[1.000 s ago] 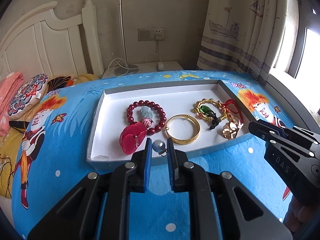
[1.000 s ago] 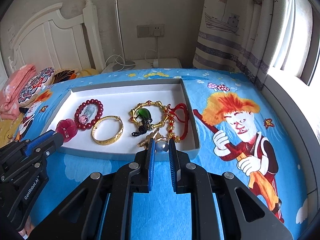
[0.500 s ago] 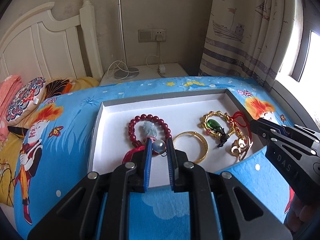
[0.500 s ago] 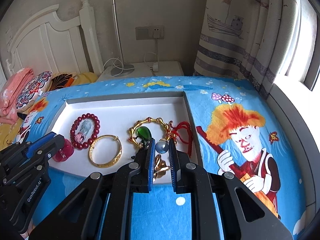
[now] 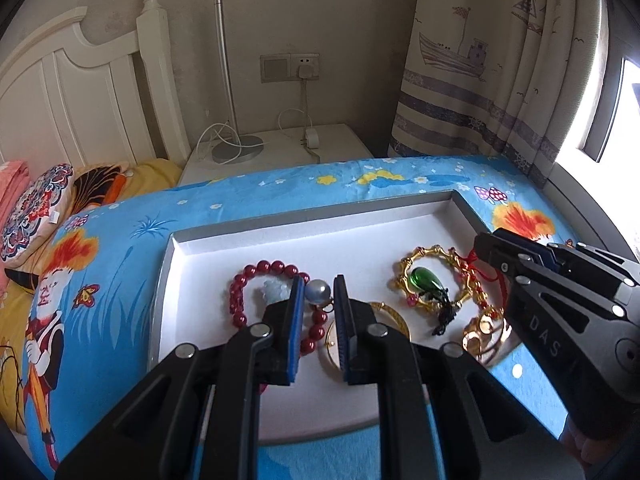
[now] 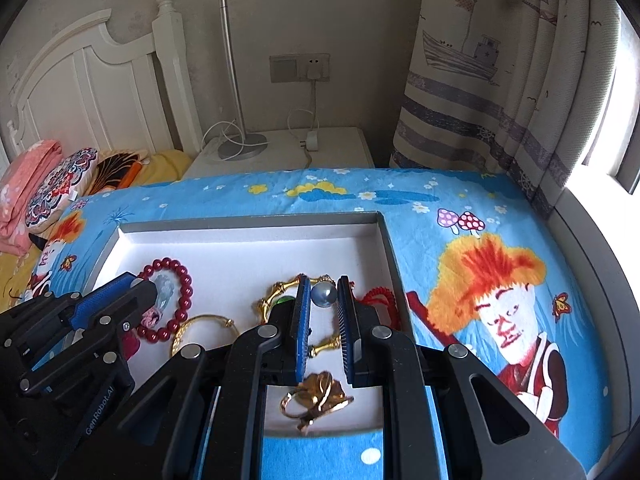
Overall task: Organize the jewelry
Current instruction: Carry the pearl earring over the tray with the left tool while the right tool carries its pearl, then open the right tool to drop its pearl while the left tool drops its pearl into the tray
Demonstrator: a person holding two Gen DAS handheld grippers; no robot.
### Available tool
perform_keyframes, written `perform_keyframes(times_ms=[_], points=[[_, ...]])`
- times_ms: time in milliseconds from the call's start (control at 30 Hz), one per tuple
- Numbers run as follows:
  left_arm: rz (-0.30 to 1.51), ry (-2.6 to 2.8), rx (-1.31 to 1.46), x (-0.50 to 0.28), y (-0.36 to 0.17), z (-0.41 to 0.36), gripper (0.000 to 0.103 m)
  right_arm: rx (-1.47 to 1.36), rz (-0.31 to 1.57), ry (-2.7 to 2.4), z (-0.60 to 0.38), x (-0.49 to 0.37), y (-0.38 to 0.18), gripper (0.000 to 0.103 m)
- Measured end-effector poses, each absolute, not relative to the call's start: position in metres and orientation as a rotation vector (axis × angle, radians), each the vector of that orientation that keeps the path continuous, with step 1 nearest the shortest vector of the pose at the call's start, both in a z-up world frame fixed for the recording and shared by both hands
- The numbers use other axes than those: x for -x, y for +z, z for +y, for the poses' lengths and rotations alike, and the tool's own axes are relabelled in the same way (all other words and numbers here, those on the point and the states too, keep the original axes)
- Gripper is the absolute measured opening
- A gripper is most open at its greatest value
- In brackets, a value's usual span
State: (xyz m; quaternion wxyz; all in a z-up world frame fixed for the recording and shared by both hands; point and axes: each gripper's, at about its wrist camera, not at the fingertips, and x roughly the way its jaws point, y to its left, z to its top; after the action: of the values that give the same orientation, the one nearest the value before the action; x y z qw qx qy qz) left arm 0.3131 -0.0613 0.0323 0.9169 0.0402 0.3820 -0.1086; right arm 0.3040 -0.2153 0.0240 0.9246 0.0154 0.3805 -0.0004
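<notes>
A white tray with a grey rim [image 5: 312, 216] [image 6: 248, 220] lies on the blue cartoon bedspread. In it are a red bead bracelet [image 5: 240, 292] [image 6: 186, 280], a gold bangle [image 5: 394, 314] [image 6: 200, 322], a gold bracelet with a green pendant [image 5: 426, 280], a red cord [image 5: 478, 278] and a gold ring piece [image 6: 316, 396]. My left gripper [image 5: 319, 286] is shut on a grey pearl [image 5: 318, 293] above the red bracelet. Over the tray's right part, my right gripper [image 6: 323, 286] is shut on a second grey pearl [image 6: 324, 295].
Behind the bed stand a white bedside table [image 5: 280, 148] with a lamp base and a charger cable, and a white headboard [image 5: 80, 100]. Pillows [image 6: 60, 184] lie at the left. A curtain [image 6: 500, 80] and a window ledge bound the right side.
Both grippers have moved forward from the tray's near edge to over the jewelry inside it. Each still grips its pearl.
</notes>
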Motion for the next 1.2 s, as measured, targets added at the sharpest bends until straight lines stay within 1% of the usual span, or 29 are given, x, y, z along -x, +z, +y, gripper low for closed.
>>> perform_keyframes(times_ms=[533,733,1200], points=[[0.852,-0.257,-0.020,-0.365,0.006,-0.074,0.014,-0.011,0.831,-0.051,-0.217,-0.341,-0.005,0.015],[0.869,-0.260,-0.029,-0.369,-0.002,-0.079,0.014,-0.013,0.861,-0.044,-0.219,-0.344,-0.014,0.015],[0.896,-0.265,-0.048,-0.371,-0.014,-0.081,0.015,-0.031,0.864,-0.047,-0.225,-0.342,-0.020,0.016]])
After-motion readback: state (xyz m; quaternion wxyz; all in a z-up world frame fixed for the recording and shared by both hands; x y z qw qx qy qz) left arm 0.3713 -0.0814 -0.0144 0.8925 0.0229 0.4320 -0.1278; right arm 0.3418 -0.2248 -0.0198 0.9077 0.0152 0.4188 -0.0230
